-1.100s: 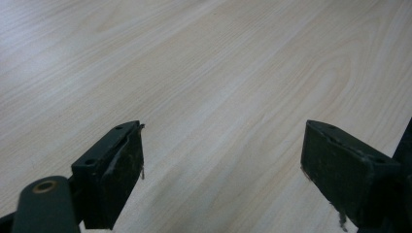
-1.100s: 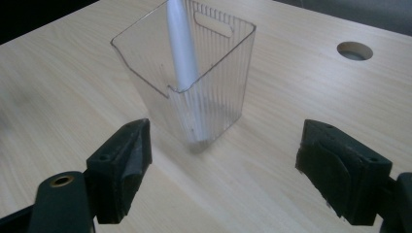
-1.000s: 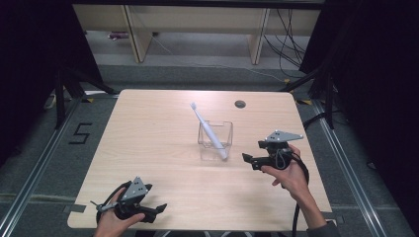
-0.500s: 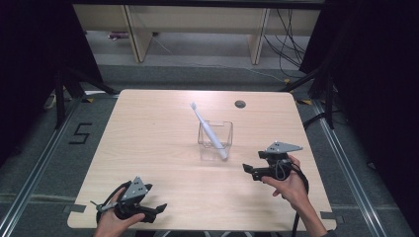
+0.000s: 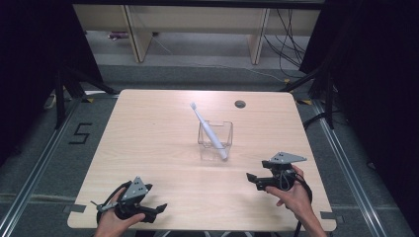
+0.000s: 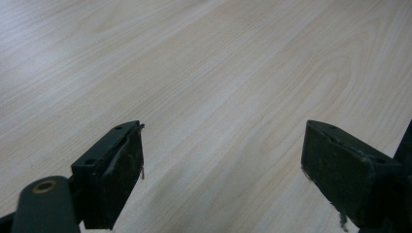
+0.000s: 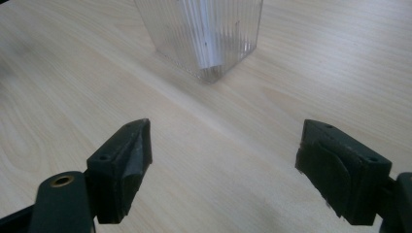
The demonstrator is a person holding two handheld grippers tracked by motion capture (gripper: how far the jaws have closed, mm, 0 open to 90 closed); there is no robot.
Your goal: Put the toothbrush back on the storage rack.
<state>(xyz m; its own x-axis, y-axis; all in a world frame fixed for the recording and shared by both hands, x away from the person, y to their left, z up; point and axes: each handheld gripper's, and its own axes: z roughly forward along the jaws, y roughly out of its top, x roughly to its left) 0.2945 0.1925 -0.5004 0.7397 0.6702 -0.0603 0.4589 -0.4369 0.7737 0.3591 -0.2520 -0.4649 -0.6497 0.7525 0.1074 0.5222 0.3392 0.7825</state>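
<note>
**Right gripper nearest the cup, both sets of jaws apart and empty**

A clear, square, ribbed plastic cup [image 5: 215, 139] stood near the middle of the pale wooden table [image 5: 148, 128], and it serves as the landmark here. A white plastic toothbrush [image 5: 209, 131] stood in it with its handle end down at the cup's near right corner; its long axis tilted up and away to the left, so the bristle head rose well above the cup's far left rim.

The right gripper [image 5: 251, 177] hung near the cup, on its near right side, with its black jaws pointing left. In the right gripper view the cup [image 7: 204, 34] lay straight ahead of the jaws, slightly left of the middle of the gap, apart from them, with the lower end of the toothbrush [image 7: 210, 41] showing pale through the ribbed wall. The jaws stood wide apart and had nothing between them but bare table.

The left gripper [image 5: 159, 207] sat well apart from the cup, on its near left side, close to the table's near edge. Its jaws were likewise spread wide, and the left gripper view showed bare wood grain [image 6: 209, 87] between them, with nothing touched.

By this layout the right gripper was the nearer of the two; any reach for the toothbrush would probably run from it forward and to the left, toward the slanted handle above the rim.
</note>
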